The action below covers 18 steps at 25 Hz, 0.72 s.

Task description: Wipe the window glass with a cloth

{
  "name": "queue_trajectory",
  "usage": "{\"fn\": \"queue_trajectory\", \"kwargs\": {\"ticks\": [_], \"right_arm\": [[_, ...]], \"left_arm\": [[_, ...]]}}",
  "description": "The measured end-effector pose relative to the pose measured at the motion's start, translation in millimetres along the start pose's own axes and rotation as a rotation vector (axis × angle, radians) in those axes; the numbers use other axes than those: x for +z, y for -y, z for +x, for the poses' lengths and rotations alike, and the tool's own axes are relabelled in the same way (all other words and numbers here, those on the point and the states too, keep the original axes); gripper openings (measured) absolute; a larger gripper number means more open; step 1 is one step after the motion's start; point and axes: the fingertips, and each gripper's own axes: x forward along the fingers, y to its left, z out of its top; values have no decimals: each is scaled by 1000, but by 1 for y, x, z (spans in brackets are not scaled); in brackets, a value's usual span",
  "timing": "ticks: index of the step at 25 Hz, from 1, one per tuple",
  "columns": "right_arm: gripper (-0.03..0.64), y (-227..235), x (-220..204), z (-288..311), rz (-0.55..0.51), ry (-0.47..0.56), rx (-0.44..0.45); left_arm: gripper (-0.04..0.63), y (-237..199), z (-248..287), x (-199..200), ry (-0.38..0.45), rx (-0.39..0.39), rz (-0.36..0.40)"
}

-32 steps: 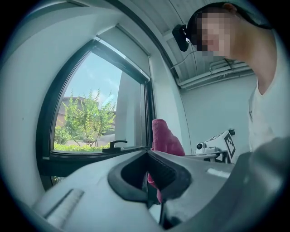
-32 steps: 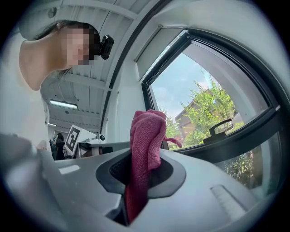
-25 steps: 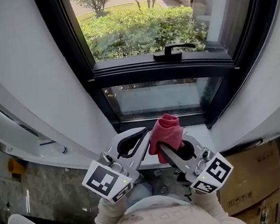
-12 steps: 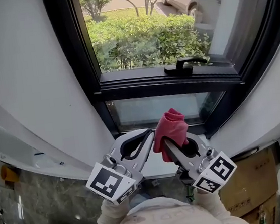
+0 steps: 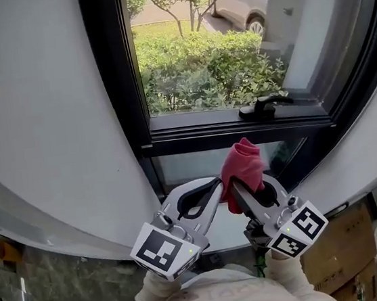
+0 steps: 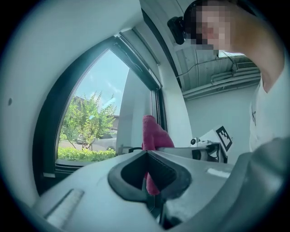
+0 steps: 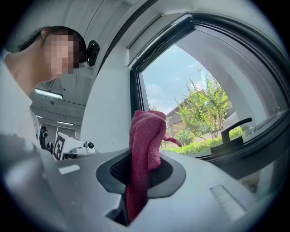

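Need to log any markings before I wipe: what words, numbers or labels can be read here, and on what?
No readable words or numbers anywhere.
On the left gripper and right gripper: square markers, black-and-white patterns only, no letters.
On the cloth: no label shows.
On the cardboard box: dark print, too small to read.

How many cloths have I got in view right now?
1. The red cloth is clamped in the right gripper, held up near the lower window pane. The left gripper has its jaws shut on nothing. No other cloth shows.
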Motion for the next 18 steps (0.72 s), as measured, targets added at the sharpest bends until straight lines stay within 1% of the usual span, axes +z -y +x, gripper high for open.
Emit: {"fn": "queue_trajectory", "kwargs": {"ticks": [5, 8, 11, 14, 18], "right_arm": [[75, 5, 0, 17, -5, -18, -12], [75, 12, 12, 32, -14, -34, -5], [75, 21, 37, 54, -52, -56, 13], [75, 30, 72, 85, -114, -67, 29], [75, 39, 126, 133, -176, -42, 46]], "left_arm": [[3, -12, -1, -4, -6, -10, -38], [3, -19, 0, -4, -11, -1, -53], [3, -21, 3, -4, -15, 2, -58], [3, -21, 5, -1, -6, 0, -51], [3, -19, 5, 1, 13, -2, -33]]}}
